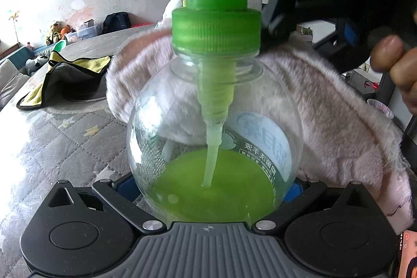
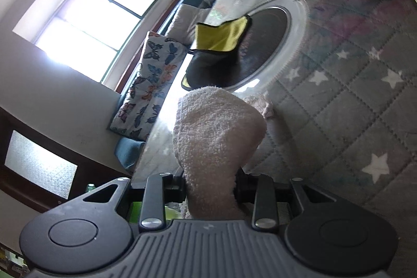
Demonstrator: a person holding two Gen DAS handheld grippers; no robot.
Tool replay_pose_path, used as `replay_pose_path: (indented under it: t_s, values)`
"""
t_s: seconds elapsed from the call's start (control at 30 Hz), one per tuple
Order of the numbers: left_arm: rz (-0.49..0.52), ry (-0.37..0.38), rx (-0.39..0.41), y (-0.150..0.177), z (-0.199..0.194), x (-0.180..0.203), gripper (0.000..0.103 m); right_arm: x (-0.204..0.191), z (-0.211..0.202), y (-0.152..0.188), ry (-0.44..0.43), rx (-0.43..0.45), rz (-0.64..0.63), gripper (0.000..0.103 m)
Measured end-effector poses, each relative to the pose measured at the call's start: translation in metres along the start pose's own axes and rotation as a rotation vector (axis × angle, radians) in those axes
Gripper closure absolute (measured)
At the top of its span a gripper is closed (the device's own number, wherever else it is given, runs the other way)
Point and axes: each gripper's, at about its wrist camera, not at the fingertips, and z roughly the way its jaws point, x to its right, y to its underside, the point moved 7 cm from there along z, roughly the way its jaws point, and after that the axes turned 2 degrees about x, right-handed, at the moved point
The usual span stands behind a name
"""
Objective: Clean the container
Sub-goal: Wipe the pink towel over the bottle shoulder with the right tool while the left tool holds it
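Nearest in the left wrist view: left hand-held gripper (image 1: 208, 196) closed on the round belly of the clear soap bottle (image 1: 213, 137), blue pads pressed against both flanks low down. Bottle held upright, long axis running straight up from the jaws through the green pump cap (image 1: 216, 28) to the pump neck at the top edge; green liquid soap (image 1: 213, 189) pooled in the bottom third, dip tube standing in it.

Just behind and to the right of the bottle: pink towel (image 1: 338, 121) wrapped round the far and right side of the glassy wall, touching it from shoulder to near the base. Above that, right hand-held gripper (image 1: 276, 25), dark and blurred, right beside the cap, a person's fingers (image 1: 391, 61) on its handle. In the right wrist view, same gripper clamped on a bunched fold of the towel (image 2: 216, 137), cloth bulging forward out of the jaws.

Judged from this: wiping under way, bottle lying directly ahead of the left gripper and just left of the right one; next stroke turning on sliding the cloth round the curve while the left keeps the axis vertical.

Farther off: quilted star-patterned table (image 1: 65, 147), yellow-and-grey cloth (image 1: 67, 80) draped over a round dark dish (image 2: 273, 43).
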Motion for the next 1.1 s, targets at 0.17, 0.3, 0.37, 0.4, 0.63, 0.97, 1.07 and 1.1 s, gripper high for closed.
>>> replay_pose_path:
  t_s: [0.17,0.3,0.37,0.4,0.63,0.97,1.07,1.1]
  values:
    - [0.000,0.000,0.000,0.000,-0.001,0.001,0.000,0.016,0.007,0.005,0.032,-0.022,0.035,0.070]
    - [0.000,0.000,0.000,-0.013,0.013,-0.018,0.000,0.025,0.013,0.009,0.056,-0.038,0.049,0.070]
    - [0.000,0.000,0.000,-0.013,0.013,-0.017,0.000,0.026,0.014,0.010,0.055,-0.039,0.053,0.070]
    - [0.000,0.000,0.000,-0.013,0.013,-0.017,0.000,0.026,0.013,0.010,0.055,-0.039,0.053,0.070]
    - [0.000,0.000,0.000,-0.013,0.014,-0.017,0.000,0.012,0.001,0.004,0.019,-0.015,0.046,0.070]
    - [0.000,-0.001,-0.001,-0.014,0.016,-0.020,0.000,-0.035,-0.020,-0.002,-0.075,0.039,-0.064,0.070]
    - [0.000,-0.001,-0.001,-0.014,0.016,-0.019,0.000,-0.031,-0.017,-0.001,-0.047,0.042,-0.076,0.070]
    - [0.000,-0.001,-0.001,-0.013,0.015,-0.018,0.000,-0.029,-0.015,-0.001,-0.042,0.041,-0.073,0.070]
